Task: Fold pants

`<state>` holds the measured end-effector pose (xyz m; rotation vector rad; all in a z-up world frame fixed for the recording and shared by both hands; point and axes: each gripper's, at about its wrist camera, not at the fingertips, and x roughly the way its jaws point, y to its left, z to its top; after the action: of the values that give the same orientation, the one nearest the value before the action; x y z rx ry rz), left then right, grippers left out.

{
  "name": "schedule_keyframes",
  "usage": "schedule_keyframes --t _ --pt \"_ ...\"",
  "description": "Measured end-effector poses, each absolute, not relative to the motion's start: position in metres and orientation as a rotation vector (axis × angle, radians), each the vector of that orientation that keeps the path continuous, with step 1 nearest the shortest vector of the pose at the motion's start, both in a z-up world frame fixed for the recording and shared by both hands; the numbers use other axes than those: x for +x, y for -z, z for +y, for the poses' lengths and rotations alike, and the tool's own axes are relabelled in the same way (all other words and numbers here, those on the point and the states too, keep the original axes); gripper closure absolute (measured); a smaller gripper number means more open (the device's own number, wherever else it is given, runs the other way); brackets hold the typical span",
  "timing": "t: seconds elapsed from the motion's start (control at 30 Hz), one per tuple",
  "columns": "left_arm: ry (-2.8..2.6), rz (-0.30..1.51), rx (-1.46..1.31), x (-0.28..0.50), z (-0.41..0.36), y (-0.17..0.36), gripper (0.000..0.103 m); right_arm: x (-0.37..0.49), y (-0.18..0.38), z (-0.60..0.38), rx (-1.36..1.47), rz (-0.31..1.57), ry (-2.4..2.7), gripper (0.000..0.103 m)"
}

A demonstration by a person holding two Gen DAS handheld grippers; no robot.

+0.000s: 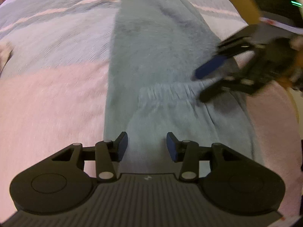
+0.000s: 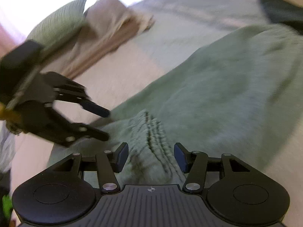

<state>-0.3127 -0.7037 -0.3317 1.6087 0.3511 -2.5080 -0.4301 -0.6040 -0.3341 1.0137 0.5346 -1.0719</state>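
The soft, limp sweatpants lay on the bed; both grippers, left and right, were released near the ribbed cuff, probably the firmest hold.

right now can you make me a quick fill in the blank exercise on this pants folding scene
1. The pants lie on a blanket and their colour is light ____.
2. The jaws of the left gripper and the right gripper stand ____.
3. The ribbed, gathered band lies in front of the ____ gripper.
4. Near the green pillow lies a crumpled ____ cloth.

Missing words: green; open; right; beige
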Motion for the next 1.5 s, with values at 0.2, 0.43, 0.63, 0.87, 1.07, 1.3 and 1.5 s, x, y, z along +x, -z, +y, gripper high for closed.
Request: schedule_keyframes --t 0.2,0.43,0.63,0.87,1.07,1.3,1.5 --pt "2.468 0.428 1.538 -0.274 -0.662 0.337 0.064 -0.428 0.365 -0.633 1.058 0.678 0.957 0.048" --pt "2.408 0.485 1.486 -0.262 -0.637 0.349 0.063 -0.432 0.373 -0.641 1.197 0.616 0.898 0.066" --pt "2.409 0.426 1.42 -0.262 -0.633 0.332 0.063 -0.426 0.325 -0.642 1.072 0.581 0.908 0.074" --pt "2.345 0.482 1.424 -0.27 -0.651 0.357 0.063 -0.413 0.342 -0.677 0.927 0.672 0.947 0.068" --pt "2.313 0.483 1.377 -0.255 -0.656 0.347 0.061 -0.416 0.334 -0.647 0.844 0.642 1.09 0.062" --pt "2.265 0.566 1.396 -0.244 -0.668 0.363 0.06 -0.385 0.34 -0.578 0.914 0.555 0.986 0.061" --pt "2.259 0.48 1.35 -0.212 -0.667 0.332 0.06 -0.372 0.326 -0.532 0.893 0.554 1.11 0.06"
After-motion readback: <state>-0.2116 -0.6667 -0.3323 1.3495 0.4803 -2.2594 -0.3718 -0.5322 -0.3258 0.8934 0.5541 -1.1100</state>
